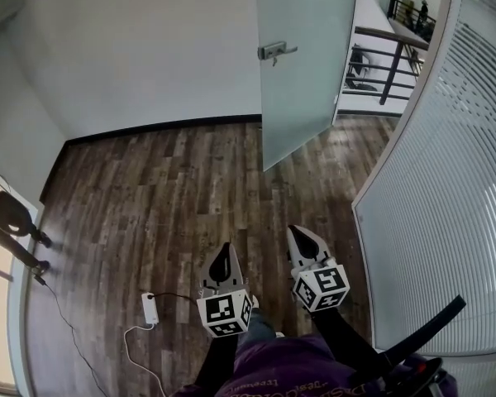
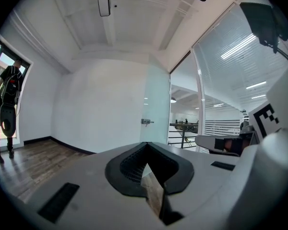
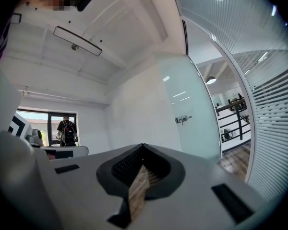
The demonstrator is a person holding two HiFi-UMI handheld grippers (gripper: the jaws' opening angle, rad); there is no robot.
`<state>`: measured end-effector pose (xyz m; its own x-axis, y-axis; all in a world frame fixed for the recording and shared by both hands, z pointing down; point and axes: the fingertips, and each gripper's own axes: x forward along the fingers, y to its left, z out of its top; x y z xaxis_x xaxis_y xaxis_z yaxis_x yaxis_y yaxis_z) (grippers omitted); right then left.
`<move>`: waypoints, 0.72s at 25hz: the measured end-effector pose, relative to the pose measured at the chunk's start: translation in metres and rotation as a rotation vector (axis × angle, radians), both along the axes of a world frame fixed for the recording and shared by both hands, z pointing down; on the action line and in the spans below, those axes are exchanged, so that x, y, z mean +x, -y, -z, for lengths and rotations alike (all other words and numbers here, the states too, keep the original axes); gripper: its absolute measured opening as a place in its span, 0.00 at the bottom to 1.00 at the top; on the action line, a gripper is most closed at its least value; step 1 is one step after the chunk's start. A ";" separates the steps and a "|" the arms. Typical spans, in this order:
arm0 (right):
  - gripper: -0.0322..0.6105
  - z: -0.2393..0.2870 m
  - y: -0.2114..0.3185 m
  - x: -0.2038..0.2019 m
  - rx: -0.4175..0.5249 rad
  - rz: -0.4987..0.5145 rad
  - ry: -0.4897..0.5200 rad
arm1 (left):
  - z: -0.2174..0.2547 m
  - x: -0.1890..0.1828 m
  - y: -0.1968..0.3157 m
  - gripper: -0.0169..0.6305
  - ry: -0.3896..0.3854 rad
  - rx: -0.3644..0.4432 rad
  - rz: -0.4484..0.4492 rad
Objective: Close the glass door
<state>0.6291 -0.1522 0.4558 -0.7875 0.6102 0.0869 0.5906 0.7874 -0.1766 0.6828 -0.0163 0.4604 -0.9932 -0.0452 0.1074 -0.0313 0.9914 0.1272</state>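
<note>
The frosted glass door (image 1: pixel 302 64) stands open, swung into the room, and carries a metal lever handle (image 1: pixel 277 52). It also shows ahead in the left gripper view (image 2: pixel 156 109) and in the right gripper view (image 3: pixel 192 114), where the handle (image 3: pixel 182 119) is plain. My left gripper (image 1: pixel 224 248) and right gripper (image 1: pixel 296 233) hover side by side over the wooden floor, well short of the door and pointing toward it. Both have their jaws shut with nothing between them: the left (image 2: pixel 146 145) and the right (image 3: pixel 143 146) meet at the tips.
A curved glass partition with fine white stripes (image 1: pixel 446 180) runs along the right. Beyond the doorway is a dark railing (image 1: pixel 388 64). A white power strip with its cable (image 1: pixel 150 307) lies on the floor at the left. A person (image 1: pixel 8 213) stands at the far left by a window.
</note>
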 end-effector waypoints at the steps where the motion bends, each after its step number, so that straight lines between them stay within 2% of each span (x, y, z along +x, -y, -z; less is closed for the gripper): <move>1: 0.05 0.000 -0.003 -0.007 0.000 -0.001 0.001 | 0.001 -0.008 -0.003 0.03 0.003 -0.001 -0.002; 11: 0.05 0.003 -0.055 -0.089 -0.001 -0.027 0.013 | 0.003 -0.095 -0.055 0.03 0.021 0.002 -0.031; 18: 0.05 -0.001 -0.097 -0.127 0.009 -0.034 0.018 | 0.002 -0.134 -0.106 0.03 0.028 -0.007 -0.017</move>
